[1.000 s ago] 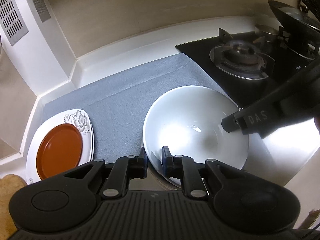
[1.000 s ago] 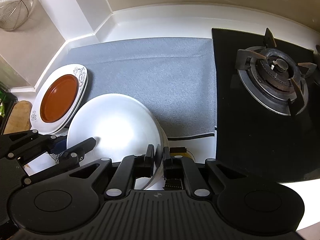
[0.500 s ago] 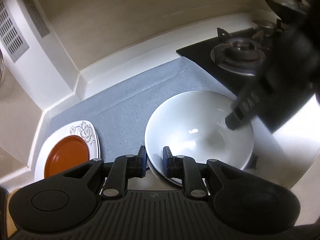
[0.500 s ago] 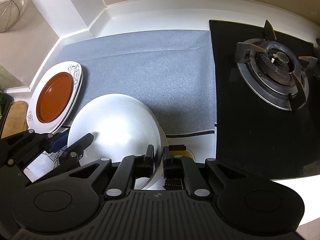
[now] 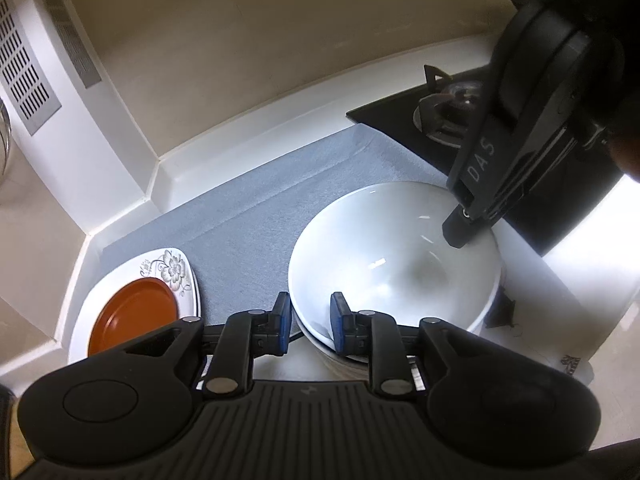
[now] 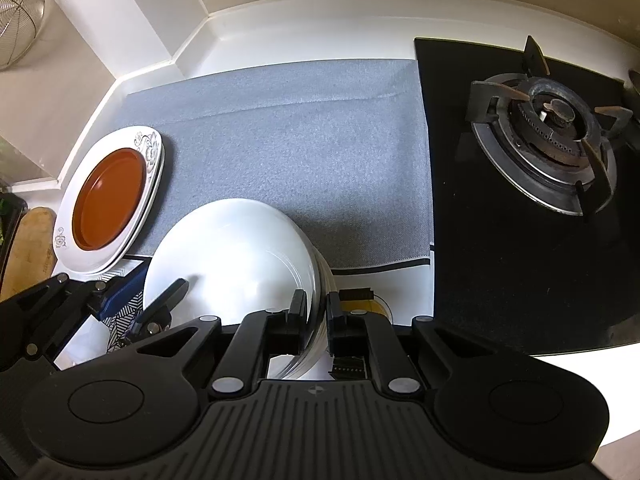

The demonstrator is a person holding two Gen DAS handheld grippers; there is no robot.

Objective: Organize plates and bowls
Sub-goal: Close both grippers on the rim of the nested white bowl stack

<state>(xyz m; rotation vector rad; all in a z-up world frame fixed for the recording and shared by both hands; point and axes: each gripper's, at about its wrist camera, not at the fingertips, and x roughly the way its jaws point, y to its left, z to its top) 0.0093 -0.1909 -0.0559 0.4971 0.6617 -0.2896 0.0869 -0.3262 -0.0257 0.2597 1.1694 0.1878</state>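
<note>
A stack of white bowls (image 5: 394, 248) is held above the near edge of the counter; the stack also shows in the right wrist view (image 6: 232, 256). My left gripper (image 5: 309, 322) straddles its near rim with the jaws parted, not pinching. My right gripper (image 6: 318, 320) is shut on the stack's opposite rim; its body shows in the left wrist view (image 5: 520, 128). An orange plate (image 6: 110, 198) lies on stacked white flowered plates (image 6: 150, 146) at the left of the grey mat (image 6: 304, 136).
A black gas hob with a burner (image 6: 548, 140) lies to the right of the mat. A wire strainer (image 6: 16, 16) hangs at the far left. A wooden board (image 6: 28, 244) lies at the left edge. White backsplash behind.
The bowl stack has risen with both grippers. My left gripper's jaws have opened wider around the rim. My right gripper has swung up to a steeper angle.
</note>
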